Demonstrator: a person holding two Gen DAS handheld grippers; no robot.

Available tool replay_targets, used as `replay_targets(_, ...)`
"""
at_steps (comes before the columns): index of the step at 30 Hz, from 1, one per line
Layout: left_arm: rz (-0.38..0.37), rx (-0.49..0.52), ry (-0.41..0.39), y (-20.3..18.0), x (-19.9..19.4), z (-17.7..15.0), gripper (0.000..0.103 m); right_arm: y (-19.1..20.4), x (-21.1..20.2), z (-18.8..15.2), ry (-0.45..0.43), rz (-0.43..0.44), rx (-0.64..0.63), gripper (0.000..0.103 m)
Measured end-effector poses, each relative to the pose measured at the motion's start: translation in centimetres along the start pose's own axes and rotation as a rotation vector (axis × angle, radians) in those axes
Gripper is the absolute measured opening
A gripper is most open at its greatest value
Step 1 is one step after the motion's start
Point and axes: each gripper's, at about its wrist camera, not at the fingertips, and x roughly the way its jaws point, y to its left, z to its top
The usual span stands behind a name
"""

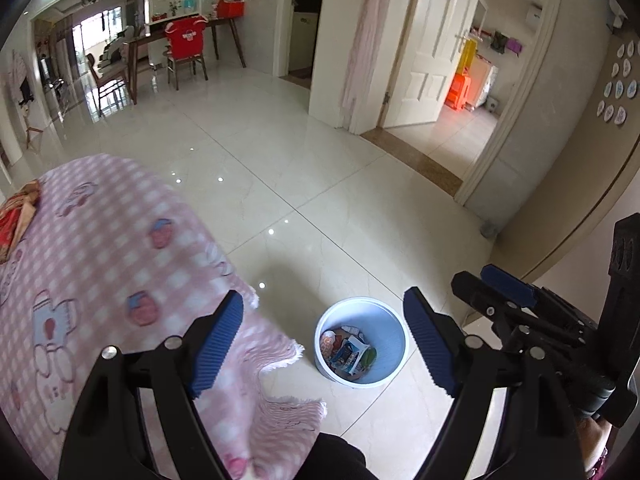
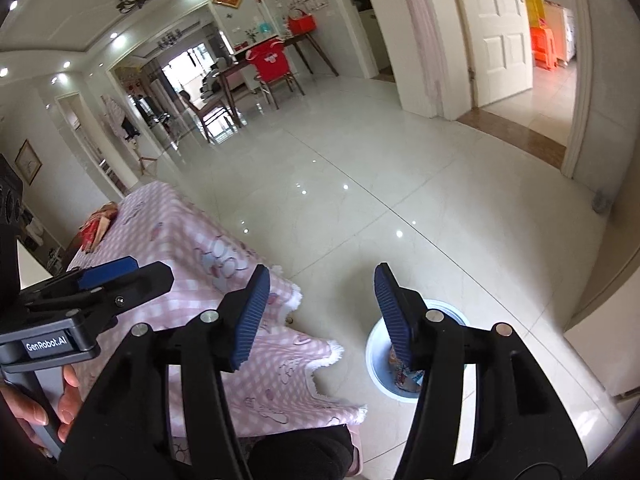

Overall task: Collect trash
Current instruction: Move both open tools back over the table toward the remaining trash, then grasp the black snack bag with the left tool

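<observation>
Both grippers, left [image 1: 323,340] and right [image 2: 318,314], spread, pinching nothing. White bin [image 1: 394,344] with wrappers [image 1: 350,354] just right of fringed cloth edge [image 1: 296,354]. Bare floor [image 1: 304,168] beyond.

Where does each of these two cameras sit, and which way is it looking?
Left wrist view: sits on the left claw, looking down at the bin of wrappers; the right claw shows alongside.
Right wrist view: sits on the right claw, open and empty above the bin; the left claw and a hand show.
Shared: bin, pink checked cloth, tiled floor.
</observation>
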Motion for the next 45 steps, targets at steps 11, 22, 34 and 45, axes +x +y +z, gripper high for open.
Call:
replay_targets(11, 0.140, -0.120, -0.099, 10.2, -8.5, -2.7, 0.081, 14.1, 0.4, -0.2, -0.010, 0.209, -0.174, 0.057)
replay_targets(22, 0.288, -0.256, -0.141, 19.9, -14.0, -6.7, 0.082, 27.2, 3.1, -2.4, 0.059, 0.346, -0.339, 0.062)
replay_targets(34, 0.390, -0.224, -0.105, 26.4, -13.1, -8.7, 0.084, 31.1, 7.2, -4.0, 0.139, 0.314, -0.416, 0.069)
replay_targets(45, 0.412, -0.240, -0.049, 31.9, -10.6, -9.2, 0.084, 32.0, 10.1, -3.4, 0.169, 0.267, -0.436, 0.073)
